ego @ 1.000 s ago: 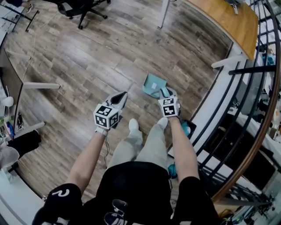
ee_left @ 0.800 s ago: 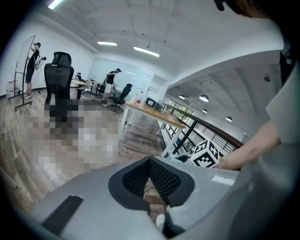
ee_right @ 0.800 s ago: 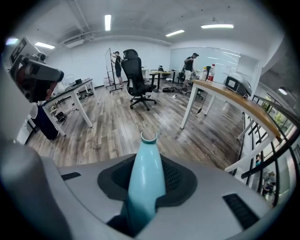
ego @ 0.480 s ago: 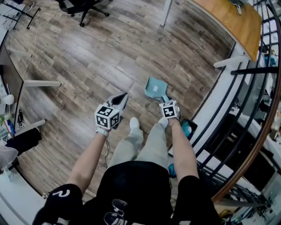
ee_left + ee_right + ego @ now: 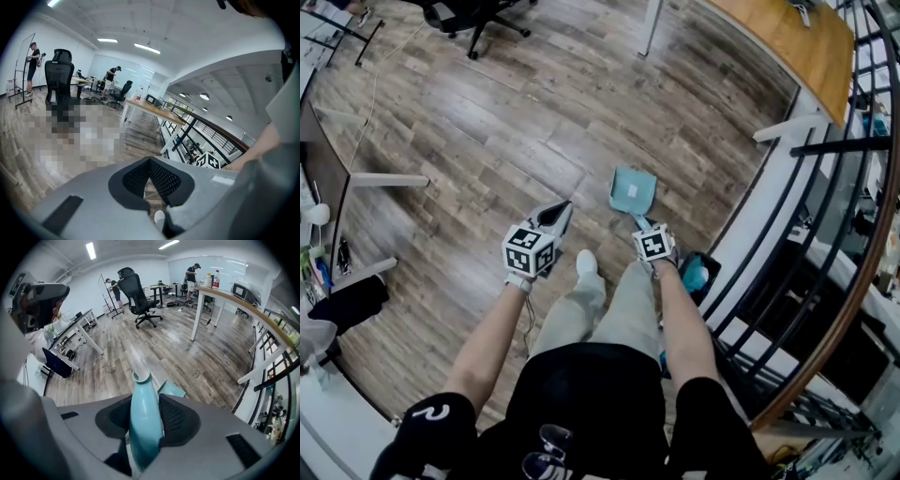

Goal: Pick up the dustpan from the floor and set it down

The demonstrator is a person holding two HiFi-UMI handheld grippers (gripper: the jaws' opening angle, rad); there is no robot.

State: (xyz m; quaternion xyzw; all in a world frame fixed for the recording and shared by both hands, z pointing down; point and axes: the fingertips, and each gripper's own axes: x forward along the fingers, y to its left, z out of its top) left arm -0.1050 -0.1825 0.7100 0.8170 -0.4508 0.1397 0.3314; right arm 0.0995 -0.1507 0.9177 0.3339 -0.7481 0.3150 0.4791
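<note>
Lying on floor [image 5: 487, 122], teal dustpan [image 5: 633, 190], curved handle [image 5: 143, 418] between right gripper [image 5: 643, 225] jaws just opened, seemingly loose.

Bright, even light from white ceiling strip lamps [image 5: 90, 250]; mild sheen on brown wood-plank floor [image 5: 487, 122]. Heavy fisheye bending, black corners. Grey left gripper [image 5: 150, 160] soft-focused.

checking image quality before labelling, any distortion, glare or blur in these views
Head view: heavy fisheye, railing bows into an arc, dustpan sharp. Left gripper view: dark round vignette, part of the floor pixelated. Right gripper view: ceiling light bright without flare, dustpan handle near the lens slightly soft.
</note>
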